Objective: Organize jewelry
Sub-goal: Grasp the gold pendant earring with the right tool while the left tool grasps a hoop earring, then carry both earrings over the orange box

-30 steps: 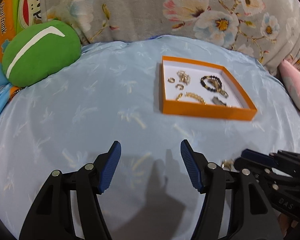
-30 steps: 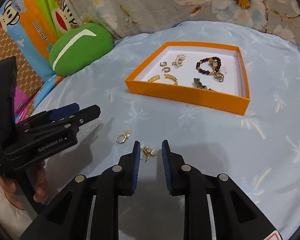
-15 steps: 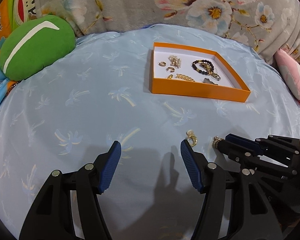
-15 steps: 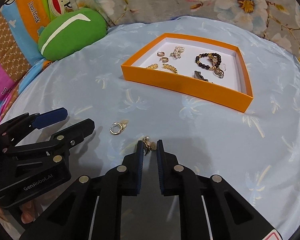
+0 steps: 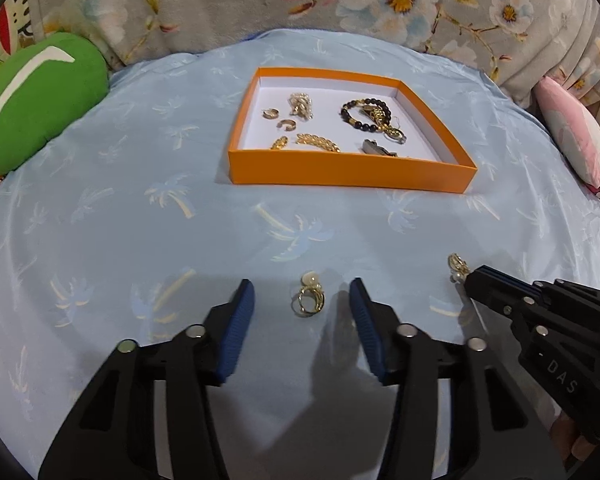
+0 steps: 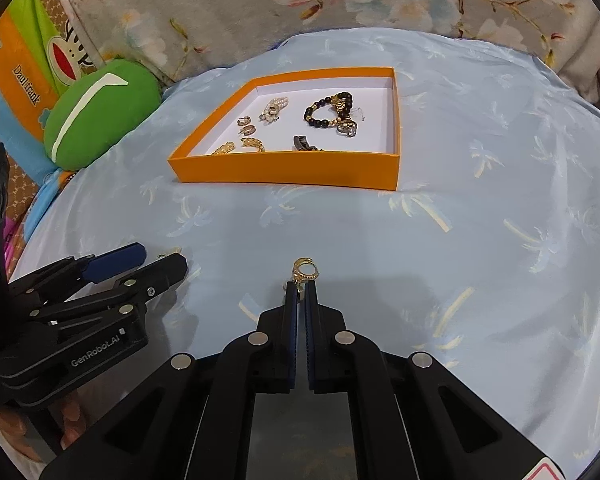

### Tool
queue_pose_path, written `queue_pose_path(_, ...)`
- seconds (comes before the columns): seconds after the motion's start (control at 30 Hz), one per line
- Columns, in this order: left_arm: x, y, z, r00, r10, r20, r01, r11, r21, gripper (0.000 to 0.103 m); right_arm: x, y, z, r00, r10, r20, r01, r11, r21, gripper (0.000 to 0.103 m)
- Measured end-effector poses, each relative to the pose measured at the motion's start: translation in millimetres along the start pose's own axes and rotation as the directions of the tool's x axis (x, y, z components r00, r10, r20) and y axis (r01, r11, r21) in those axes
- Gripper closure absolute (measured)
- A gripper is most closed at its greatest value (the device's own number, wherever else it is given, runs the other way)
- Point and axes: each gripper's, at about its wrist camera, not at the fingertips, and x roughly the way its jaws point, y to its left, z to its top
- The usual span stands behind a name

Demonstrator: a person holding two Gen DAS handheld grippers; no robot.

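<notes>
While the right hand-held gripper is clamped shut on a gold pearl earring, whose hoop sticks out just past its fingertips, the left hand-held gripper stands part open, its jaws having just been closing, with a second gold pearl earring lying untouched between them on the pale blue palm-print cloth. Well ahead of both hand-held grippers an orange box is seen. Gold hoop earrings, a pearl cluster piece, a gold chain, a dark beaded bracelet and a dark metal clip are held in it.
</notes>
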Motion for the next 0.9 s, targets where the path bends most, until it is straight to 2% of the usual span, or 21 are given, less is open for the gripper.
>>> queue_pose_path(0.03,0,0,0,1.0,-0.013,0.001,0.013,1.0,-0.004,0.073,0,0,0,1.0,0.002,0.0,-0.002,1.0,-0.001,0.1)
queue_pose_path(0.07,0,0,0,1.0,-0.016,0.002,0.016,1.0,-0.008,0.076,0,0,0,1.0,0.003,0.0,-0.003,1.0,-0.001,0.1)
queue_pose_path(0.13,0,2,0,1.0,-0.031,0.002,0.031,0.999,-0.019,0.091,0,-1,-1,1.0,0.005,-0.002,-0.005,1.0,-0.001,0.1)
queue_pose_path(0.27,-2,7,0,0.999,-0.052,0.009,0.052,0.998,-0.043,0.091,0,0,-2,1.0,0.013,-0.008,-0.013,1.0,-0.009,0.099)
queue_pose_path(0.33,-4,7,0,0.998,-0.052,0.021,0.053,0.998,-0.045,0.091,-1,0,-1,1.0,0.005,0.005,-0.005,1.0,-0.004,0.094)
queue_pose_path(0.4,-5,7,0,0.998,-0.05,0.028,0.051,0.998,-0.044,0.091,-1,-1,1,1.0,-0.007,0.012,0.007,1.0,0.003,0.078)
queue_pose_path(0.47,-5,7,-1,0.998,-0.051,0.027,0.052,0.998,-0.045,0.091,0,-1,3,1.0,-0.013,0.014,0.013,1.0,0.003,0.074)
queue_pose_path(0.63,-5,7,-1,0.998,-0.05,0.027,0.051,0.998,-0.044,0.091,11,10,10,0.999,-0.039,-0.005,0.038,0.999,-0.038,0.073)
queue_pose_path(0.77,-5,8,-1,0.998,-0.05,0.026,0.051,0.998,-0.044,0.091,12,10,9,0.999,-0.05,-0.006,0.049,0.998,-0.04,0.09)
queue_pose_path(0.9,-5,8,-1,0.999,-0.047,0.027,0.048,0.998,-0.042,0.091,11,8,9,0.999,-0.049,0.001,0.049,0.998,-0.031,0.09)
